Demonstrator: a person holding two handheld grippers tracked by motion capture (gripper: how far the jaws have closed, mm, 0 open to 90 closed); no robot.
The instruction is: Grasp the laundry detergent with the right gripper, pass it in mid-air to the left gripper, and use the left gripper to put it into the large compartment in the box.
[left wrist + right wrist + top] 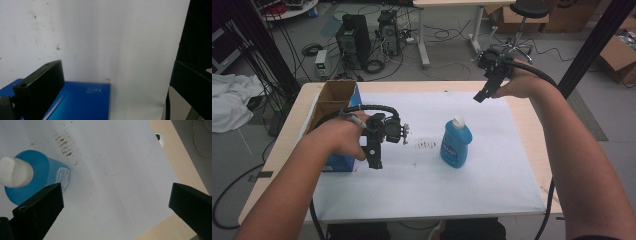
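A blue bottle (pixel 456 144) with a white cap (pixel 458 121) stands upright near the middle of the white sheet (pixel 422 190). My left gripper (pixel 374 159) hovers to its left, beside an open cardboard box with blue sides (pixel 335 100), jaws pointing toward the near edge. In the left gripper view my left gripper (pixel 116 75) is open over the sheet, with the blue box (pixel 82 102) below it. My right gripper (pixel 482 95) is raised above the table's far right. Open too, my right gripper (pixel 113 195) looks down on the bottle (pixel 47 173) and its cap (pixel 15 171), off to the left of its jaws.
Brown stains (pixel 427 145) mark the sheet between the left gripper and the bottle. The wooden table edge (pixel 175 157) with a cable hole (pixel 160 138) lies beyond the sheet. Computer towers (pixel 354 40), cables and a stool (pixel 527 12) stand on the floor behind the table.
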